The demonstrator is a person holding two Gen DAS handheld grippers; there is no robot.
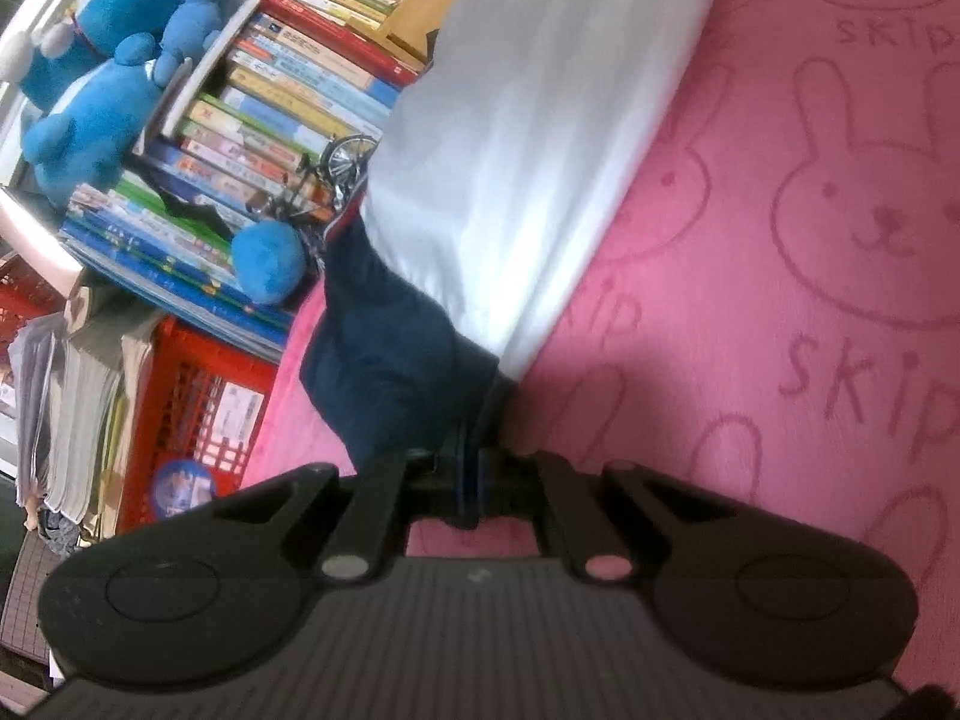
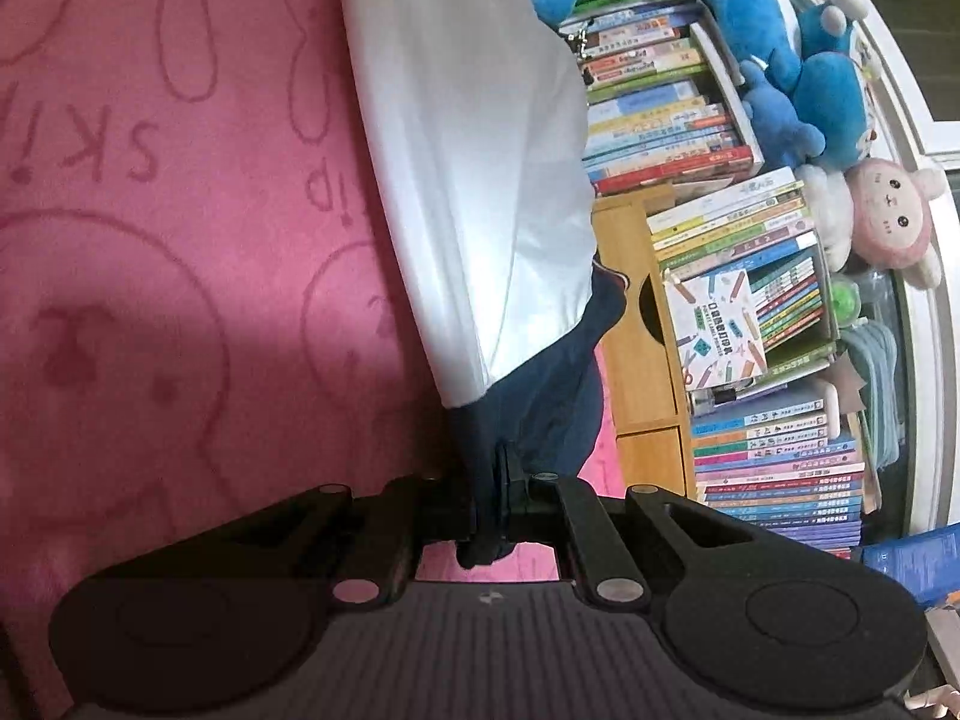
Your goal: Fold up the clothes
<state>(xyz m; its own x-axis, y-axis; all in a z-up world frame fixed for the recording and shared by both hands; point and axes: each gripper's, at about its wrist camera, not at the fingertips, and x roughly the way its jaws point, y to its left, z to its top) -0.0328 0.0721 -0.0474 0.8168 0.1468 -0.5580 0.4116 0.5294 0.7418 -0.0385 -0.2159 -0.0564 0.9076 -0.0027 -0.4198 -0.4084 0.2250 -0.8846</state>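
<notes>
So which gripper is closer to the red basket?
Left. The left gripper, shut on a navy sleeve, has the red basket just beside it. The right gripper grips the other sleeve; no basket shows in its view.

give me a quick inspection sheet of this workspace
surface: pink bunny-print blanket, part shadowed
job's things: white garment with navy sleeves, one sleeve clamped in each gripper
clutter: nothing seen on the blanket
grippers: left gripper shut on navy sleeve; right gripper shut on the other navy sleeve
cables: nothing seen
surroundings: stacked books, blue plush toys, red crate, wooden shelf
</notes>
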